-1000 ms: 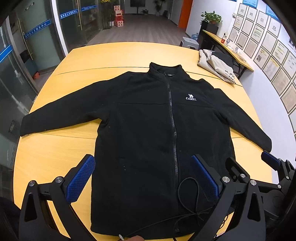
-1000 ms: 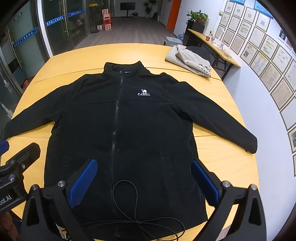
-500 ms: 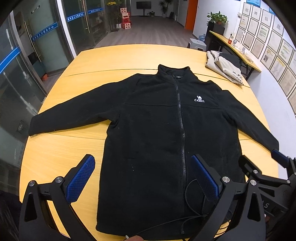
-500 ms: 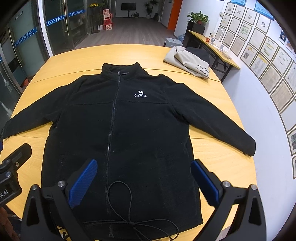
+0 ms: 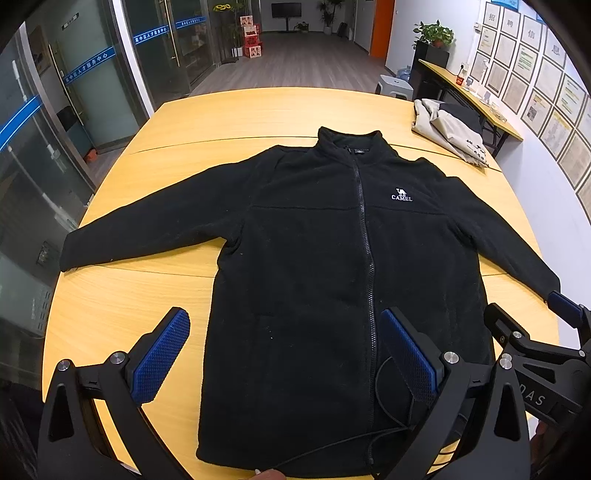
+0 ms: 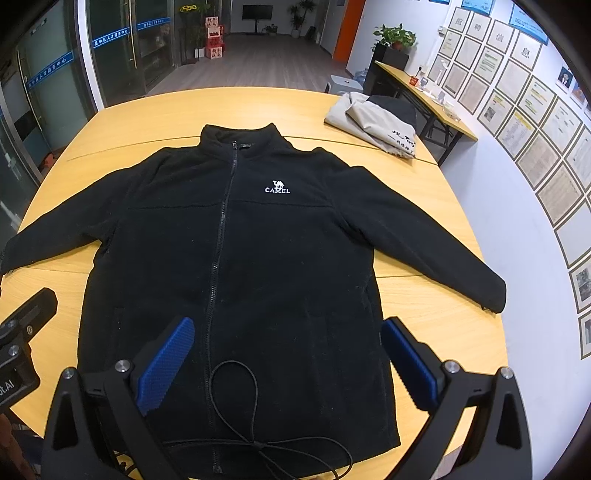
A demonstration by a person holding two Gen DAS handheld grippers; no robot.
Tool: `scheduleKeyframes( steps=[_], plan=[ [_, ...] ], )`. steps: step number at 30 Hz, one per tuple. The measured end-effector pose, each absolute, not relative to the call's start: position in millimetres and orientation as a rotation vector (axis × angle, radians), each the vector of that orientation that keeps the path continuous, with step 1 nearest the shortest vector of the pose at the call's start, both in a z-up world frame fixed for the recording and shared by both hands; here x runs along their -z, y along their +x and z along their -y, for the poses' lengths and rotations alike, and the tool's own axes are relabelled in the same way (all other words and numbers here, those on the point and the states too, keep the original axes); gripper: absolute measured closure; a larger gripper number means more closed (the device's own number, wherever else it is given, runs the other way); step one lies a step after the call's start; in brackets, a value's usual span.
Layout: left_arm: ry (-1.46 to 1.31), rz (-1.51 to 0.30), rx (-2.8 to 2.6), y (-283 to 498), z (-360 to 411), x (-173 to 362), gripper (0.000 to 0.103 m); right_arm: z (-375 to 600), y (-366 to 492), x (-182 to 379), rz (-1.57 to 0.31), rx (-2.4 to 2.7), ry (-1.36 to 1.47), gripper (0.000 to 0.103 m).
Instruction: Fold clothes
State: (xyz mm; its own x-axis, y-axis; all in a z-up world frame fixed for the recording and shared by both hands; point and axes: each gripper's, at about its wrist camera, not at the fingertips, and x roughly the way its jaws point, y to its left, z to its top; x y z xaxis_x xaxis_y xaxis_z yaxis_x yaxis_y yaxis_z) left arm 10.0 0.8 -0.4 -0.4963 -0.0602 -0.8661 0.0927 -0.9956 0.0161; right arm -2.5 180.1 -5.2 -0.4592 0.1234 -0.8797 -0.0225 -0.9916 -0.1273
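Black fleece jacket (image 5: 332,266) (image 6: 236,258) lies face up and flat on the yellow wooden table (image 5: 122,306) (image 6: 436,325), zipped to the collar, collar at the far side, hem at the near edge. White CAMEL logo (image 5: 402,195) (image 6: 277,187) on the chest. Both sleeves spread outward and angled toward the near side, cuffs resting on the tabletop. A thin black cable (image 6: 240,406) (image 5: 384,417) loops over the lower front of the jacket near the hem.

Left gripper (image 5: 284,354) hangs above the hem area, blue pads wide apart, nothing between them; one pad over bare table, the other over the zipper side. Right gripper (image 6: 288,354) likewise spread wide and empty, above the lower front of the jacket. Contact with the fabric can't be judged.

Beige folded garment (image 5: 448,131) (image 6: 373,123) sits at the far right corner of the table, well apart from the jacket. Beyond it a narrow side desk (image 6: 424,96) and potted plant (image 6: 395,35); framed certificates (image 6: 532,122) cover the right wall.
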Motion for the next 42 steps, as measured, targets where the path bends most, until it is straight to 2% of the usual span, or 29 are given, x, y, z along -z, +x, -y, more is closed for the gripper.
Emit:
scheduleKeyframes(
  steps=[42],
  plan=[
    [1.556, -0.062, 2.652, 9.0, 19.4, 15.2, 0.000, -162.5, -2.5, 12.3, 0.215, -2.545, -1.593, 0.000]
  ],
)
